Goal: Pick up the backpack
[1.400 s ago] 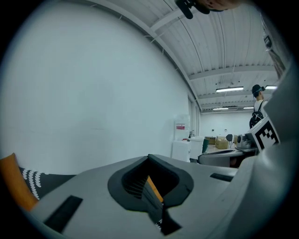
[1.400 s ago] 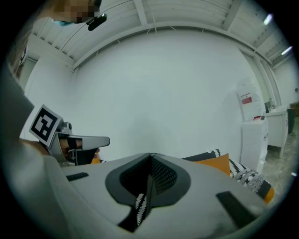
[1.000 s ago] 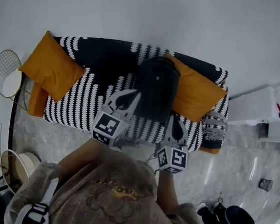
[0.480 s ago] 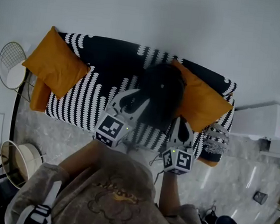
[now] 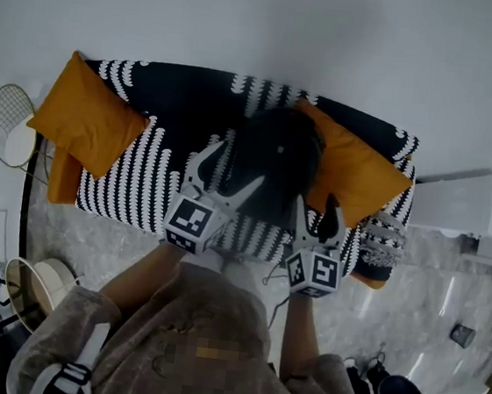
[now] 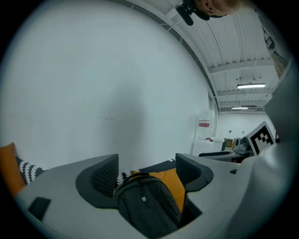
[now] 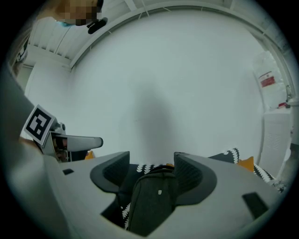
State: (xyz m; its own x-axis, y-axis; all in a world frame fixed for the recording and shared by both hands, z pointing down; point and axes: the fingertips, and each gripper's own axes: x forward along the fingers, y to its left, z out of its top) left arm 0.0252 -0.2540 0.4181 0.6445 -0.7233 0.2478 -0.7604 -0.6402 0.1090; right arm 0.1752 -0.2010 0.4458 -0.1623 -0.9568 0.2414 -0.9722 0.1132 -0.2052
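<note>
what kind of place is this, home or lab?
Likely a mock living-room corner in a lab: patterned sofa with orange cushions, but ceiling strip lights and a cluttered bench beyond.

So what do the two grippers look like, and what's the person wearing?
The left gripper and right gripper are light grey plastic, each with a white cube of black square markers. Their pads are dark grey and ribbed. The person wears a fuzzy grey-brown top.

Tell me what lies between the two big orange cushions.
The dark backpack, close against the right-hand cushion; patterned cover fills the rest toward the other cushion. Head view shows it.
</note>
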